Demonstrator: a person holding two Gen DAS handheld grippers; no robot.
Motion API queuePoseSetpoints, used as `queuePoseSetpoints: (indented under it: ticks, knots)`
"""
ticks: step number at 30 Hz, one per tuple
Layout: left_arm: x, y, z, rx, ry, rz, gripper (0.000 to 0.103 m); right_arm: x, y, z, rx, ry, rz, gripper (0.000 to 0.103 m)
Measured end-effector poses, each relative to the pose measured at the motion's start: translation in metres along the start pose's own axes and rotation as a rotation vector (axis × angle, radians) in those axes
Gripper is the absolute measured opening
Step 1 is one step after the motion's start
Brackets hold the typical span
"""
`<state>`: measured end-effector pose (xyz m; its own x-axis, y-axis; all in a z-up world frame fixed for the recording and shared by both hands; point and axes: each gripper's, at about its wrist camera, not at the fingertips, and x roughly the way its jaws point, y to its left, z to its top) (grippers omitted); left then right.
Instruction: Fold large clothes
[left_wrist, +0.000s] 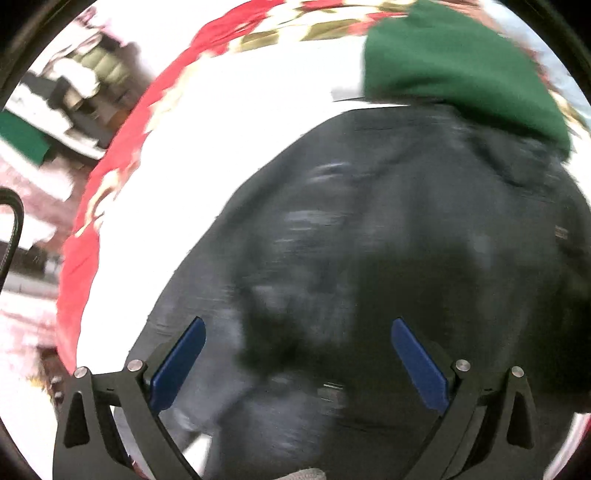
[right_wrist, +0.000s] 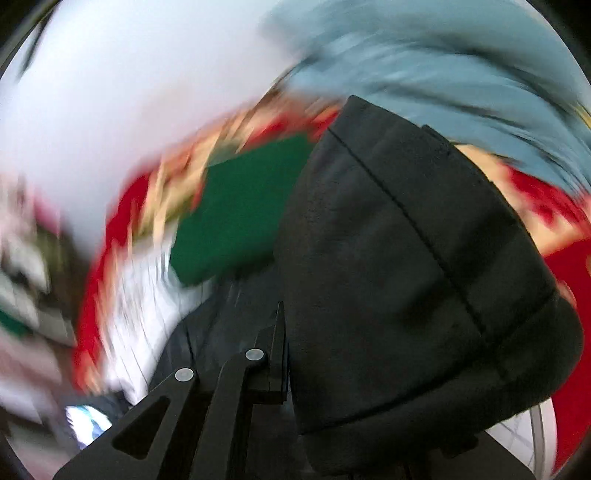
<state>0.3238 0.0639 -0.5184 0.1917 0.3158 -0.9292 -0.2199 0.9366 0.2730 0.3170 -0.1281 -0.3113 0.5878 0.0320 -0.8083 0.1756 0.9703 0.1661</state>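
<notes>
Over on the left, the left tool (left_wrist: 297, 363) hangs above the black garment (left_wrist: 388, 240), its two blue pads (left_wrist: 179, 363) spread wide with nothing between them. My read: it's open and low like that so it can come down on an edge of the cloth for the next fold. The picture is smeared, so the exact seam it's aiming at I can't make out.

The black garment lies spread across a white surface (left_wrist: 236, 103) with a red floral border (left_wrist: 110, 177). It may be a bed or a covered bench, hard to say which. One green garment (left_wrist: 461, 66) sits folded at the far edge, touching the top of the black one; it looks parked there out of the way, possibly already done.

Moving right, the right tool (right_wrist: 286, 350) is pinching the black garment (right_wrist: 406, 258): one finger shows edge-on, tight against a thick fold of dark cloth that drapes over and hides the other finger. The cloth hangs doubled from that grip, so I'd judge a flap is being carried over to make a fold. Behind it, the green garment (right_wrist: 240, 210) again, and a blue-grey cloth (right_wrist: 443, 74) farther back, too blurred to name.

Count so far: two tools, one black garment in work, one green, one blue-grey piece.
</notes>
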Motion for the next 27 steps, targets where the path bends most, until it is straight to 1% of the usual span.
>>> queuePoseSetpoints:
  ticks: [1,2,4,5,6,7,8,9,10,11,12,14,15,16,19,20,21,22,23,24,27]
  knots:
    - [0.004,0.009,-0.003,-0.012,0.005,0.01,0.103,0.027,0.03,-0.011,-0.066,0.046,-0.005,0.005]
    - [0.017,0.028,-0.002,-0.036,0.019,0.031,0.103,0.057,0.057,-0.024,-0.144,0.123,-0.017,0.005]
    - [0.028,0.049,-0.005,-0.064,0.034,0.05,0.103,0.098,0.088,-0.048,-0.219,0.226,-0.042,0.005]
    - [0.036,0.065,-0.005,-0.084,0.044,0.057,0.103,0.123,0.108,-0.066,-0.264,0.317,-0.043,0.006]
    - [0.041,0.077,-0.007,-0.099,0.049,0.046,0.103,0.137,0.119,-0.078,-0.294,0.371,-0.057,0.011]
    - [0.04,0.088,-0.011,-0.116,0.05,0.024,0.103,0.144,0.125,-0.087,-0.31,0.405,-0.058,0.015]
    - [0.039,0.095,-0.014,-0.128,0.046,0.007,0.103,0.146,0.131,-0.093,-0.307,0.416,-0.039,0.027]
    - [0.036,0.105,-0.017,-0.139,0.041,-0.008,0.103,0.142,0.133,-0.096,-0.283,0.421,0.016,0.039]
    - [0.034,0.108,-0.019,-0.144,0.04,-0.016,0.103,0.135,0.136,-0.099,-0.255,0.429,0.066,0.047]
    - [0.029,0.115,-0.022,-0.155,0.042,-0.034,0.103,0.13,0.136,-0.098,-0.24,0.437,0.081,0.064]
    - [0.025,0.12,-0.027,-0.167,0.046,-0.045,0.103,0.12,0.135,-0.101,-0.222,0.441,0.1,0.07]
    - [0.013,0.131,-0.038,-0.212,0.067,-0.082,0.103,0.098,0.128,-0.099,-0.182,0.428,0.142,0.07]
    - [0.007,0.14,-0.047,-0.241,0.084,-0.101,0.103,0.09,0.116,-0.098,-0.153,0.425,0.15,0.07]
    - [0.001,0.136,-0.054,-0.259,0.1,-0.108,0.103,0.083,0.107,-0.094,-0.125,0.429,0.147,0.07]
    - [-0.009,0.16,-0.102,-0.383,0.189,-0.146,0.103,0.06,0.072,-0.103,-0.027,0.459,0.124,0.07]
    - [-0.008,0.17,-0.118,-0.433,0.224,-0.16,0.103,0.052,0.064,-0.113,0.003,0.482,0.125,0.07]
    - [-0.008,0.174,-0.132,-0.476,0.249,-0.173,0.103,0.052,0.052,-0.112,0.016,0.499,0.129,0.07]
    - [-0.006,0.181,-0.146,-0.524,0.276,-0.188,0.103,0.05,0.05,-0.119,0.02,0.521,0.127,0.07]
    - [0.002,0.195,-0.169,-0.599,0.318,-0.2,0.103,0.054,0.051,-0.12,0.012,0.541,0.12,0.07]
    - [0.008,0.202,-0.186,-0.656,0.343,-0.214,0.103,0.054,0.041,-0.124,0.004,0.555,0.115,0.07]
    - [0.029,0.23,-0.233,-0.86,0.402,-0.281,0.102,0.055,0.024,-0.137,-0.039,0.601,0.106,0.07]
